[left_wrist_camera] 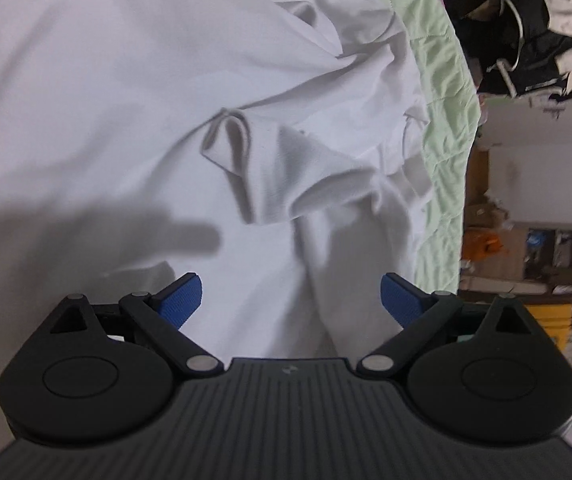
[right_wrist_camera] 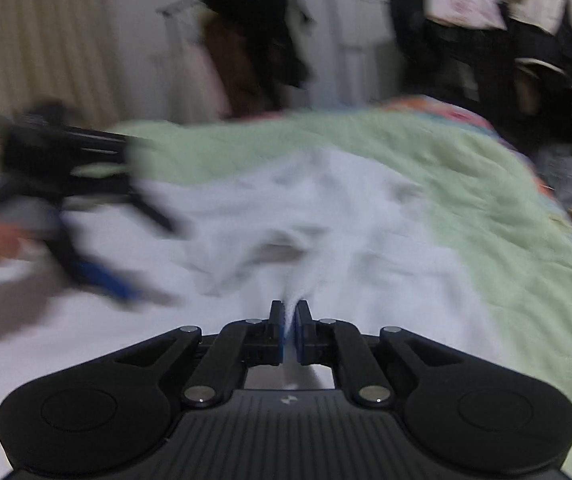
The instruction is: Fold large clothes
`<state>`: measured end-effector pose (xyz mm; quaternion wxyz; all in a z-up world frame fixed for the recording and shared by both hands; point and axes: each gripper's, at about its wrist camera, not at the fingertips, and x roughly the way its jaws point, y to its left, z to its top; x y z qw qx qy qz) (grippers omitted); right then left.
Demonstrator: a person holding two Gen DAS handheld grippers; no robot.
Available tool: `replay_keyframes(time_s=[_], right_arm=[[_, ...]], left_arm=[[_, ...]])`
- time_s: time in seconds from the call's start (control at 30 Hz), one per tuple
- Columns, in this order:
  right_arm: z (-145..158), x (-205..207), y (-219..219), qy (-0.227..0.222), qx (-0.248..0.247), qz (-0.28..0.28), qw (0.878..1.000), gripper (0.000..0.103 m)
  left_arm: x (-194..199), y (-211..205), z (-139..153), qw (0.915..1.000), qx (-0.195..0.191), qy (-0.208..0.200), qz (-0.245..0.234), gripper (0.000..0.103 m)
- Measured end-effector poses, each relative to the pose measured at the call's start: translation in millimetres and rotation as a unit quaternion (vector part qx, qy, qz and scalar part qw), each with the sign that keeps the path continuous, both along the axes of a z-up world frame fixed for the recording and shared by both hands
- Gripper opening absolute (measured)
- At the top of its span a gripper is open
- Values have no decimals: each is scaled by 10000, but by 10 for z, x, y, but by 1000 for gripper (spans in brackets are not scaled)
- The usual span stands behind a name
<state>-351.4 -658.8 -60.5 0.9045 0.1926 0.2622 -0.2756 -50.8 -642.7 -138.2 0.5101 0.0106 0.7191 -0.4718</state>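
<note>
a pinch of the white garment (right_wrist_camera: 325, 216) is clamped in the right claw (right_wrist_camera: 290, 320) for folding; above the garment, the left claw (left_wrist_camera: 290, 300) is held wide and empty.

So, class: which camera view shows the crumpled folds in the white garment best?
The left wrist view: it is sharp and looks down on the white garment, so each crease is distinct. The right wrist view is motion-blurred; there the garment is a soft white mass pinched in the right tool.
</note>
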Motion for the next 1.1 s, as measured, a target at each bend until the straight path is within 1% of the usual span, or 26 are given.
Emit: replay_keyframes(time_s=[0.07, 0.13, 0.17, 0.23, 0.27, 0.3, 0.33, 0.37, 0.4, 0.43, 0.47, 0.5, 0.53, 0.57, 0.6, 0.67, 0.73, 0.77, 0.8, 0.87, 0.9, 0.93, 0.97, 1.0, 1.03, 1.1], right_arm=[[19, 28, 255, -169, 74, 462, 9988, 6], [-21, 54, 471, -108, -10, 851, 9963, 6], [-68, 68, 601, -42, -61, 1207, 9927, 6], [-172, 94, 720, 120, 146, 1742, 9845, 8], [-213, 105, 746, 197, 267, 1880, 9816, 10], [-260, 107, 749, 310, 388, 1946, 9796, 14], [-317, 102, 746, 452, 516, 2008, 9772, 17], [-346, 93, 737, 517, 595, 2037, 9758, 18], [-341, 66, 703, 497, 700, 2059, 9748, 21], [-303, 20, 642, 388, 843, 2084, 9736, 29], [-257, -20, 593, 254, 915, 2083, 9734, 34], [-188, -72, 530, 36, 925, 2021, 9750, 46], [-74, -143, 415, -308, 908, 1828, 9785, 52], [-4, -182, 353, -499, 895, 1674, 9806, 53], [49, -188, 269, -566, 898, 1455, 9836, 54], [126, -99, 73, -358, 788, 936, 9918, 54], [91, 141, -44, 352, 309, 641, 9968, 54], [49, 240, -80, 615, 126, 593, 9963, 54], [-12, 359, -110, 869, -51, 617, 9943, 53], [-226, 729, -145, 1721, -567, 696, 9810, 48], [-301, 844, -142, 1936, -669, 734, 9760, 33], [-364, 963, -156, 1979, -651, 904, 9739, 8], [-411, 1057, -181, 1876, -513, 981, 9760, 9], [-392, 1067, -230, 1470, -186, 747, 9861, 9], [-344, 1030, -271, 1012, 138, 466, 9937, 9], [-264, 951, -248, 411, 471, 261, 9977, 9]], left_arm=[[-33, -5, -79, 9996, 30, 177, 229, 100], [-70, 2, -134, 9994, 64, 200, 282, 100], [-89, 6, -159, 9993, 80, 201, 296, 100], [-138, 26, -208, 9994, 53, 133, 311, 98], [-150, 41, -206, 9995, -13, 40, 306, 91], [-154, 47, -200, 9995, -58, -52, 296, 66], [-161, 54, -178, 9990, -89, -326, 277, 52], [-156, 58, -168, 9983, -121, -516, 255, 42], [-142, 58, -174, 9979, -149, -587, 243, 37], [-109, 59, -186, 9976, -157, -620, 265, 33], [-71, 62, -199, 9973, -160, -649, 297, 32], [-38, 66, -212, 9972, -143, -660, 336, 32], [-2, 72, -229, 9973, -136, -624, 367, 32], [34, 78, -249, 9975, -134, -575, 396, 32], [62, 83, -266, 9978, -114, -518, 404, 32], [78, 99, -273, 9981, -130, -455, 396, 33], [74, 119, -263, 9982, -116, -446, 374, 36], [67, 127, -254, 9985, -127, -418, 336, 40], [59, 136, -246, 9987, -145, -385, 295, 40], [58, 152, -225, 9992, -177, -289, 226, 40], [58, 157, -216, 9992, -185, -268, 218, 41], [73, 173, -200, 9992, -198, -242, 235, 41], [110, 199, -184, 9992, -215, -183, 299, 44], [132, 209, -176, 9991, -225, -143, 343, 53], [168, 227, -167, 9988, -246, -77, 413, 57], [246, 269, -138, 9974, -382, 85, 606, 64]])
